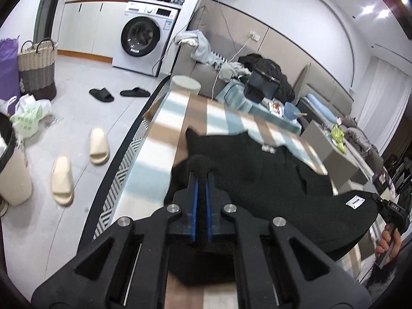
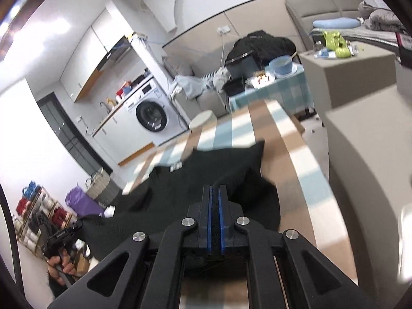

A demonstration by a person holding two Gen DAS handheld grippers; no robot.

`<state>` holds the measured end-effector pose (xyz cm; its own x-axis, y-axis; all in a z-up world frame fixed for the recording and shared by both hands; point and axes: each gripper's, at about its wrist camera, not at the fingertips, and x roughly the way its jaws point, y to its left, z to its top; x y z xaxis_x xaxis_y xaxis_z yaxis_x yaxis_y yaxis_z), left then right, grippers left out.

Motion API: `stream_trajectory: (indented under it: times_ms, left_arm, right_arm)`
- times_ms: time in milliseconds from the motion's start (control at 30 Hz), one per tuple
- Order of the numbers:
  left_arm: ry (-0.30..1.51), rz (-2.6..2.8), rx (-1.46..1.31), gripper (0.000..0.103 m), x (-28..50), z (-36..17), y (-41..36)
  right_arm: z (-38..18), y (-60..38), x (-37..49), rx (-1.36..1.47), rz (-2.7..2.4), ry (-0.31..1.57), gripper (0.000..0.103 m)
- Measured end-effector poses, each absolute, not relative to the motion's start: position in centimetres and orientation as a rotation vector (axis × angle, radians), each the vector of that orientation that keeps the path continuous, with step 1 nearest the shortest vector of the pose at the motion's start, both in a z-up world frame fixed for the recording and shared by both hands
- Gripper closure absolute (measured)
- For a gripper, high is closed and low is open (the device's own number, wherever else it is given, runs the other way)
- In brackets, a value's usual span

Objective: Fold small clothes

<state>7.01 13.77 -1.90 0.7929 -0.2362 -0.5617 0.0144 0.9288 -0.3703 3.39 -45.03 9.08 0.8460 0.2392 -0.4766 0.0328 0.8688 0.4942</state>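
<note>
A black knit garment (image 1: 262, 170) lies on the striped brown, white and blue table (image 1: 164, 134). My left gripper (image 1: 202, 173) is shut on its near left edge and holds that edge lifted off the table. In the right wrist view the same black garment (image 2: 206, 170) is pinched at its near right edge by my right gripper (image 2: 215, 189), also raised. The cloth hangs stretched between the two grippers. A white label (image 1: 355, 202) shows on the lifted part. The right gripper (image 1: 383, 206) appears at the far right of the left wrist view, a hand (image 1: 388, 242) on its handle.
Beyond the table stand a sofa with heaped clothes (image 1: 206, 46), a washing machine (image 1: 144, 38), and a checked side table with a blue bowl (image 2: 282, 64). Slippers (image 1: 79, 164) lie on the floor at left. A beige box (image 2: 347, 72) rises to the right of the table.
</note>
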Motion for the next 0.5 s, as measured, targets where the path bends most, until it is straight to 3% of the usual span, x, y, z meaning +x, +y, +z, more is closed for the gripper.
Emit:
stream_trajectory:
  times_ms: [167, 433, 500]
  left_arm:
    - [0.626, -0.115, -0.324, 0.1, 11.0, -0.9, 13.4]
    - [0.803, -0.07, -0.268, 0.1, 13.5, -7.0, 12.4]
    - [0.837, -0.06, -0.284, 0.099, 13.0, -8.4, 12.5]
  right_arm:
    - [9.4, -46.1, 6.6, 0.513, 0.003, 0.522, 0.099]
    - [2.6, -46.1, 9.4, 0.46, -0.113, 0.743, 0.099]
    - [1.2, -46.1, 9.4, 0.438, -0.154, 0.828, 0.093]
